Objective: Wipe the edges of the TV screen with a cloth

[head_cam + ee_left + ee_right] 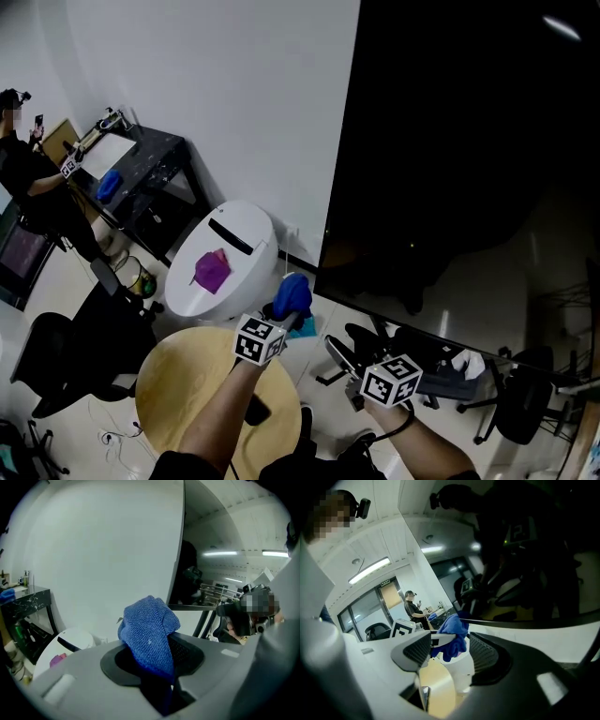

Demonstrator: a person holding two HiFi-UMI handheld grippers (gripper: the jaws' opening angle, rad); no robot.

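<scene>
Nearest, both forearms reach out over a round wooden table [187, 394]. The right gripper [450, 651] has its jaws wide apart with nothing between them; what shows through the gap lies beyond it. The left gripper [154, 653] is clamped tight on a bunched blue cloth [150, 630], which stands up out of the jaws as a loose wad. In the head view the cloth sits near the lower left corner of the TV screen [469, 141], apparently not yet touching it. A white lidded bin [234, 234] stands beyond, by the wall.

The risks, as I judge them: only a fold of the cloth is pinched, so dragging it along the frame could pull it free. If the wad flops aside, the hard jaw tips could scrape the panel.
</scene>
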